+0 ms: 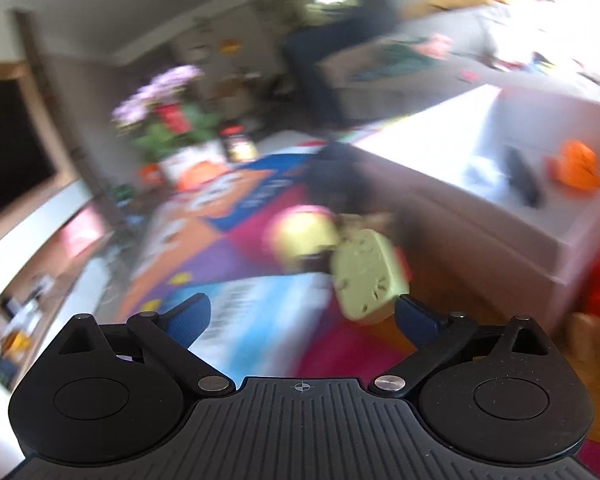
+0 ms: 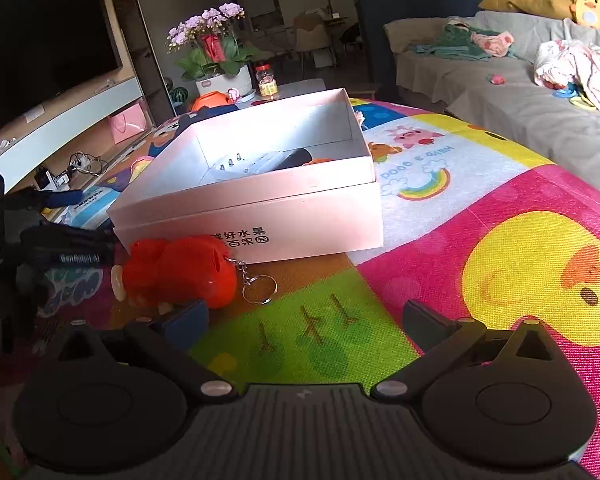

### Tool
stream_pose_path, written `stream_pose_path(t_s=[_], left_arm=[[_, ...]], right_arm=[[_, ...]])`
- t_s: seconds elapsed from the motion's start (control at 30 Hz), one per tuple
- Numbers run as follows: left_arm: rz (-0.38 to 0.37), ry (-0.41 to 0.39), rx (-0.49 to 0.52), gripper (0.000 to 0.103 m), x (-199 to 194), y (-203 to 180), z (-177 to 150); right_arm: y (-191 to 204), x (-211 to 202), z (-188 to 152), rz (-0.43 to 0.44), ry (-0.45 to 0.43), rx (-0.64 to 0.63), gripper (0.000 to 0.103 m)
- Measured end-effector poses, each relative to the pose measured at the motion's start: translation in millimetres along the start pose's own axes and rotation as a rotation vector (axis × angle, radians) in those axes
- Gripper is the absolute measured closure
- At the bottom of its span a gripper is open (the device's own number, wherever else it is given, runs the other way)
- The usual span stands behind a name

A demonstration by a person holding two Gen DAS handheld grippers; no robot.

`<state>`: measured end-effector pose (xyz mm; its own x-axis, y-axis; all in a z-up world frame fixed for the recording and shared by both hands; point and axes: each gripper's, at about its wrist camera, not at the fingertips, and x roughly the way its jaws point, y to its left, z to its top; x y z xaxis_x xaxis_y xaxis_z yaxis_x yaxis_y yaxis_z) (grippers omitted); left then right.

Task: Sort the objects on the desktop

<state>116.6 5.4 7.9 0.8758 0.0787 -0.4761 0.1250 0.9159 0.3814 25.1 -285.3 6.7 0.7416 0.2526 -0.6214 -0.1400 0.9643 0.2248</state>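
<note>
Right claw (image 2: 306,322): I see its two fingers spread wide apart. Nothing sits between them, only the colourful play mat (image 2: 480,208).
Left claw (image 1: 302,316): I see its fingers wide apart too. A pale green thing (image 1: 366,276) shows just by the right finger. The picture is too blurry for me to tell if it touches the finger.
Pink box (image 2: 260,204): it lies open on the mat, further away than my right claw, in the middle of the view.
Inside the box: I see a white plug strip (image 2: 252,164), a dark stick-shaped thing (image 2: 294,158) and a bit of something orange (image 2: 318,161).
Red toy (image 2: 180,276): it sits on the mat, touching the near wall of the box, to the left. It is just past my right claw's left finger.
Key ring (image 2: 259,289): it hangs off the red toy on a little chain and lies flat on the mat, to the toy's right.
Far away: a pot of purple flowers (image 2: 212,40) stands behind the box. A grey sofa (image 2: 520,96) with clothes is on the right, a big dark TV (image 2: 44,44) on the left.
</note>
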Motion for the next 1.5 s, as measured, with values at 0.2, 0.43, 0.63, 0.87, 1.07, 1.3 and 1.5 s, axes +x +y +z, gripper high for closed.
stream_pose_path(t_s=[0.2,0.43,0.63,0.87,1.07,1.3,1.5], left_arm=[[-0.108,0.018,-0.015,0.002,3.7,-7.5,-2.4],[-0.143,0.025,-0.019,0.029,23.3,-19.0,11.4],[-0.171,0.023,-0.023,0.060,16.0,-16.0,17.2],[-0.255,-0.082,-0.013,0.061,-67.8,-7.3,6.6],[-0.484,-0.038,-0.176,0.061,-113.1,-2.3,-2.8],[-0.448,0.034,-0.301,0.057,-91.4,9.1,-8.4],[-0.180,0.090,-0.417,0.032,-63.8,48.5,-31.5]], right_arm=[[-0.8,3.7,2.1,0.005,0.005,0.007,0.000],[1.1,3.7,1.0,-0.002,0.005,0.004,0.000],[0.3,2.9,0.1,0.001,0.002,0.010,0.000],[-0.7,2.2,-0.4,0.006,-0.003,0.019,0.000],[0.6,2.6,-0.7,-0.002,-0.001,0.012,0.000],[4.3,3.4,-0.6,-0.021,0.006,-0.006,0.000],[4.4,3.8,-0.3,-0.023,0.008,-0.009,0.000]])
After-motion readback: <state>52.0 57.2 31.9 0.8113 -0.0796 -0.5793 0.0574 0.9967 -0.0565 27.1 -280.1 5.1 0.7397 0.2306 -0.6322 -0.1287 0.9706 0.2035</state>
